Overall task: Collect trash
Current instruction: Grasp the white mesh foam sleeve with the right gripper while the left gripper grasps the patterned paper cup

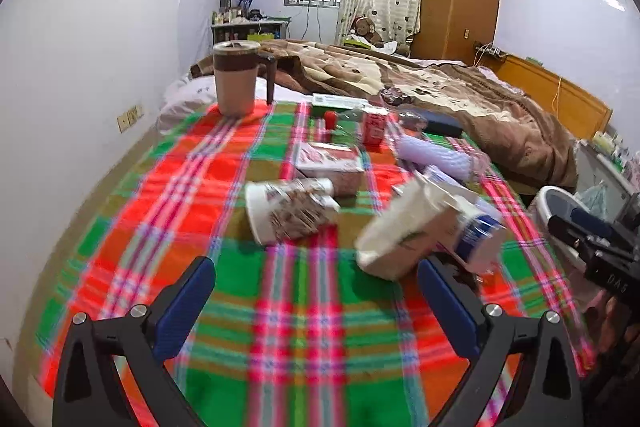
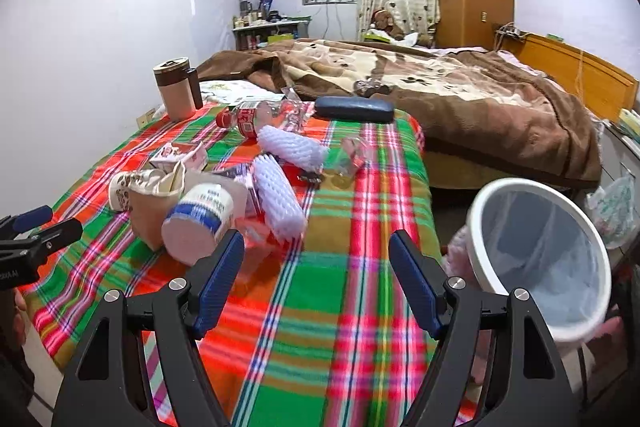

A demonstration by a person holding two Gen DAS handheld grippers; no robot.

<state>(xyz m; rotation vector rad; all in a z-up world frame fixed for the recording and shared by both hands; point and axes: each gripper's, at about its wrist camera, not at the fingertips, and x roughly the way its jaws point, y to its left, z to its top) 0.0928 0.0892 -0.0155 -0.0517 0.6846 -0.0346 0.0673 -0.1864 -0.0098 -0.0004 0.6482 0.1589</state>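
I'm holding both grippers, left and right, spread and empty over the cloth | I'm lining the right up on the near tub, closing across its side | bin waiting beside the table's right edge | foam sleeves and bag are crowding the tub; mug isn't trash

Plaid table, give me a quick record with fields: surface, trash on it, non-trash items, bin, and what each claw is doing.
surface: plaid cloth
trash: tipped paper cup, blue-banded tub, foam sleeves, plastic bottle, small carton
non-trash: lidded mug upright, dark case
bin: white lined bin, beside the table's right edge
left claw: open, empty
right claw: open, empty
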